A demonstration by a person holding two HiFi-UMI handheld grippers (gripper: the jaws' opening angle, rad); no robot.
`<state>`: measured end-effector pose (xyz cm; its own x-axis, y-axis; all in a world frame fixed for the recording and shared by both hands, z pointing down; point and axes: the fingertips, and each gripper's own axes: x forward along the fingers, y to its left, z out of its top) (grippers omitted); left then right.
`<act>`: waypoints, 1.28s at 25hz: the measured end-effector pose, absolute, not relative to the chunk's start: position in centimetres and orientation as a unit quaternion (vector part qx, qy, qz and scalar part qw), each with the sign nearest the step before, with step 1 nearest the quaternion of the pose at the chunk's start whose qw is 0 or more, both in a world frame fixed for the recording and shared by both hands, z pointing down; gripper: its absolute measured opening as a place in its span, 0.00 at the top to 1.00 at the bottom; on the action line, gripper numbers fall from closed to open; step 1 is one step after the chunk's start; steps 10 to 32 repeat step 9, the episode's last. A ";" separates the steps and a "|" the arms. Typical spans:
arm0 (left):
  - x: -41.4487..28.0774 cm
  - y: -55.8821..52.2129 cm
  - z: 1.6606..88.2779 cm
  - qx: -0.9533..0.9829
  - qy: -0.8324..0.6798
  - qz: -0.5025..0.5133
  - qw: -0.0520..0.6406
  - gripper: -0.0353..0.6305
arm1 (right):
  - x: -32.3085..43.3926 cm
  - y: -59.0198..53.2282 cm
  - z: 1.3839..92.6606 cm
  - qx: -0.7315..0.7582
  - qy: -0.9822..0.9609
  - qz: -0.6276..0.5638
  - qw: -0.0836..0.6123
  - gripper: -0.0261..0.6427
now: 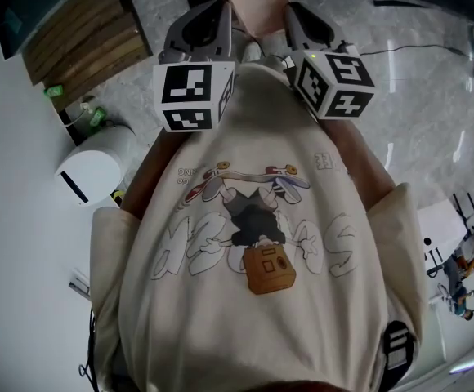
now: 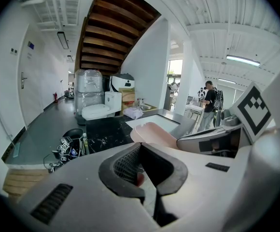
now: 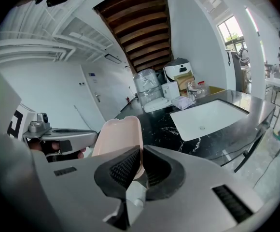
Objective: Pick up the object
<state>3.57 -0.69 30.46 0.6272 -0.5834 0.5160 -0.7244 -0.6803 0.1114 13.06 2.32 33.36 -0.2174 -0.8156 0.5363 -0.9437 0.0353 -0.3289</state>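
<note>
A pale pink oblong tray (image 1: pixel 253 2) is held up in front of the person's chest, between the two grippers. My right gripper (image 3: pixel 140 153) is shut on the near edge of the pink tray (image 3: pixel 118 137), which sticks up and away past the jaws. My left gripper (image 2: pixel 141 148) has its jaws closed tip to tip with nothing visible between them; the pink tray (image 2: pixel 154 133) lies just beyond and to the right of it. In the head view the left gripper (image 1: pixel 223 6) and right gripper (image 1: pixel 292 11) flank the tray above the beige printed shirt.
A black marble counter with a white sink (image 3: pixel 210 115) lies ahead. A wrapped water dispenser (image 2: pixel 89 93) and boxes stand at its far end, under a wooden staircase (image 2: pixel 113 37). A white round bin (image 1: pixel 98 166) is on the floor at left. A person (image 2: pixel 208 100) stands far right.
</note>
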 end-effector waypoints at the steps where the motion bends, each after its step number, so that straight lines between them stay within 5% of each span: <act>1: 3.5 -0.7 30.4 0.888 -0.368 0.225 0.156 0.93 | 13.0 2.3 33.3 0.617 -0.713 0.318 0.101 0.91; 32: 4.2 -0.5 30.5 0.888 -0.367 0.227 0.158 0.93 | 13.5 2.3 33.3 0.616 -0.713 0.319 0.101 0.91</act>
